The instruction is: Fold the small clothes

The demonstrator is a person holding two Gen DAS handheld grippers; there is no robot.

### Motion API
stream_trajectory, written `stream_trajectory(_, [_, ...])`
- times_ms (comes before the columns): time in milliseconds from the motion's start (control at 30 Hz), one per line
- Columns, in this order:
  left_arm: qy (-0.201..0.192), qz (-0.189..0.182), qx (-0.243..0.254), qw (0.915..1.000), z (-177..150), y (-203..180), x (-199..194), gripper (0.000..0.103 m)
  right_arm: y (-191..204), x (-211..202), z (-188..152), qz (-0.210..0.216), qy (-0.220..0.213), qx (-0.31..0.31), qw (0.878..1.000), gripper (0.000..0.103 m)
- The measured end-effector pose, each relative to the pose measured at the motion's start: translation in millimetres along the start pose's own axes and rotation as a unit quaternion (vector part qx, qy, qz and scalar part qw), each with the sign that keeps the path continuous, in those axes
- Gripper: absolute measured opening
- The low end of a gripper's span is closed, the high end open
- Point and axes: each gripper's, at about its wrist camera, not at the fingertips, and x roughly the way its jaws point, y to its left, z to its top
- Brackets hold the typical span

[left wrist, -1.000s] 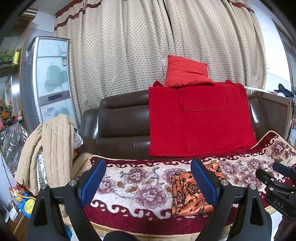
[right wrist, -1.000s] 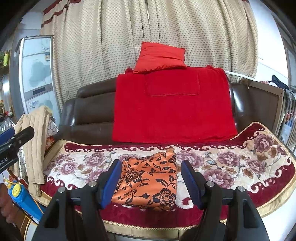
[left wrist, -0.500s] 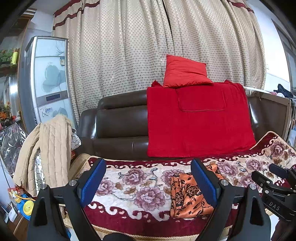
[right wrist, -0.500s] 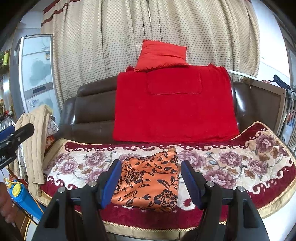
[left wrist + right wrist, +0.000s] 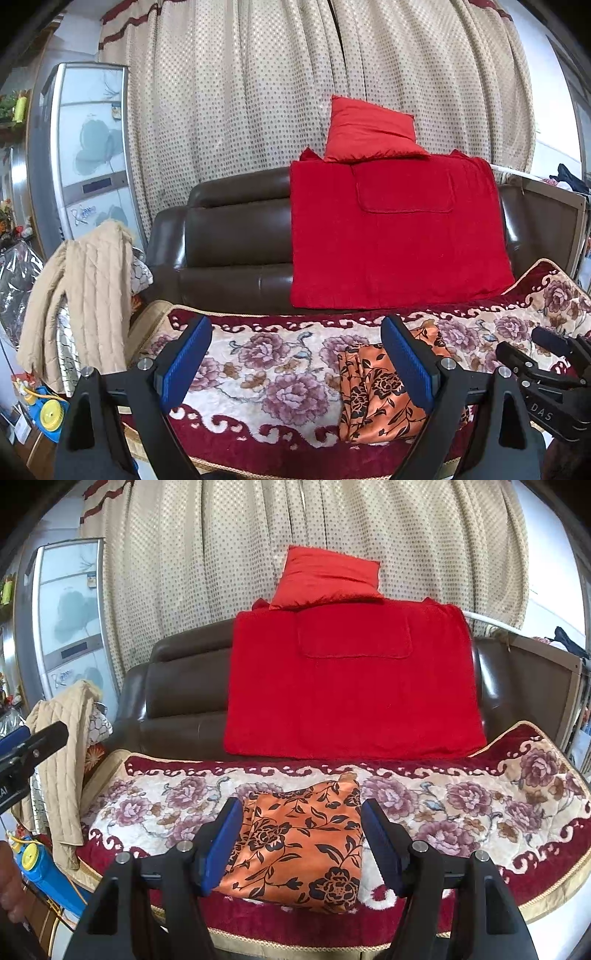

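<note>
Near the front edge of the flowered sofa cover [image 5: 461,805], a folded orange cloth [image 5: 303,845] lies flat, with bare cover free to either side. Both the right gripper [image 5: 301,843] and left gripper [image 5: 295,358] hover with jaws apart, holding nothing. Behind, a red blanket [image 5: 351,686] drapes the brown sofa [image 5: 229,236]. Letters "DAS" show on the right gripper's body.
</note>
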Motion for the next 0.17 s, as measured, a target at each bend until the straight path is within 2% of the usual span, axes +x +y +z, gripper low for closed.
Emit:
stream_trajectory(100, [0.021,-0.022,-0.008,0.9995,-0.3,0.7,21.8,0.093,-8.7,22.9,2.1,0.014,0.02,0.012,1.0,0.07])
stream_trajectory(167, [0.05,-0.042,-0.024,0.9975,-3.5,5.5,51.8,0.093,-27.5,47.9,3.4,0.013,0.033,0.032,0.999,0.07])
